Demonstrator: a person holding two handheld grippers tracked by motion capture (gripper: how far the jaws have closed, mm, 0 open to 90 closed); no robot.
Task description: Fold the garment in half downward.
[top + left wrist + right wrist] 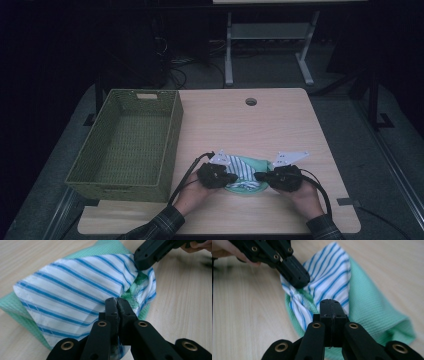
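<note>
Near the table's (pixel 280 125) front edge, both grippers pinch the striped cloth (pixel 75 290): left gripper (pixel 117 301) and right gripper (pixel 333 303) clamped on opposite edges. Light, limp fabric; grip hems.

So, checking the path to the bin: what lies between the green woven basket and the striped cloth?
Bare wooden tabletop, seen in the high view, separates the green woven basket from the blue-striped white cloth.

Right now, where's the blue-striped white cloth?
High view: the blue-striped white cloth lies on a green cloth at the table's near edge, right of the green wicker basket, pinched between both grippers.
</note>
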